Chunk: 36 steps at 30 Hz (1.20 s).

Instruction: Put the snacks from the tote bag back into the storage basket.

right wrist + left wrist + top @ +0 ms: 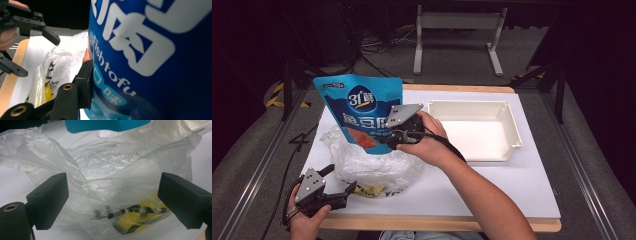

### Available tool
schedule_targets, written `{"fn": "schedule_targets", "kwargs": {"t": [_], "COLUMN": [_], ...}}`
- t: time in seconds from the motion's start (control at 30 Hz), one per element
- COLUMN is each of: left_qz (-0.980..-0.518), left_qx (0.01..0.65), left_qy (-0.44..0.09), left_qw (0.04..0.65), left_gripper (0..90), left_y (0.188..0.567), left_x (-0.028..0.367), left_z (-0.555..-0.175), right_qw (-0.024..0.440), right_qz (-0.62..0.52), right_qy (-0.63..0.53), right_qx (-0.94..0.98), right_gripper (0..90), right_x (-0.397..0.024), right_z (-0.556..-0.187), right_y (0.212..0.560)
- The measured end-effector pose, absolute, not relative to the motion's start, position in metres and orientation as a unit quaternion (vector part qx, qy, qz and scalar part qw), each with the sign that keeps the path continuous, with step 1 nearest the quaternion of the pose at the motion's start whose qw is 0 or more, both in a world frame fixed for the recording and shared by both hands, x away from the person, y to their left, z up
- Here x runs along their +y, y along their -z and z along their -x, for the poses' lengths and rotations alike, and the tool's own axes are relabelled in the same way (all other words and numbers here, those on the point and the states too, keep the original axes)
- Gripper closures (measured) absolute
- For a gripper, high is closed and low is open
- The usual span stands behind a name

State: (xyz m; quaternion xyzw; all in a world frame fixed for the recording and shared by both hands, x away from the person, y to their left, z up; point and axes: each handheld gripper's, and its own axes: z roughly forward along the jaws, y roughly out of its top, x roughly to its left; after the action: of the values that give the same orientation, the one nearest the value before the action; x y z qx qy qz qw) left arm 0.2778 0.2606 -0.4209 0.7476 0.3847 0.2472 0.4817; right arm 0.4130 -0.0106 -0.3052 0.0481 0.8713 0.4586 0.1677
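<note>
Above the plastic bag (372,162), the right gripper (399,131) clamps the blue pouch (359,107) upright, likely lifted out; the left gripper (334,192) waits open beside the bag.

Pouch (362,107) above plastic bag (372,165); tray (507,150) to their right.

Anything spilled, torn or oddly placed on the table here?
Nothing stands out. The right hand-held gripper holds the blue pouch upright above the crumpled plastic bag; the left hand-held gripper is open at the bag's edge. The white tray sits square and empty.
</note>
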Motion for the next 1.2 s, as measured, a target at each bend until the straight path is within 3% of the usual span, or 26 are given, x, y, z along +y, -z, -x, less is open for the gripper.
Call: {"fn": "schedule_targets", "kwargs": {"t": [0.73, 1.2], "left_qz": [-0.748, -0.749], "left_qx": [0.385, 0.386], "left_qy": [-0.248, -0.246], "left_qw": [0.481, 0.478], "left_gripper": [10.9, 10.9], "left_y": [0.421, 0.421], "left_x": [0.261, 0.259], "left_z": [-0.278, -0.278], "right_qw": [0.181, 0.203], "right_qz": [-0.044, -0.080], "right_qy": [-0.467, -0.464], "right_qx": [0.865, 0.859], "right_gripper": [51.2, 51.0], "right_x": [-0.024, -0.066], "right_z": [-0.407, -0.417], "right_y": [0.281, 0.271]}}
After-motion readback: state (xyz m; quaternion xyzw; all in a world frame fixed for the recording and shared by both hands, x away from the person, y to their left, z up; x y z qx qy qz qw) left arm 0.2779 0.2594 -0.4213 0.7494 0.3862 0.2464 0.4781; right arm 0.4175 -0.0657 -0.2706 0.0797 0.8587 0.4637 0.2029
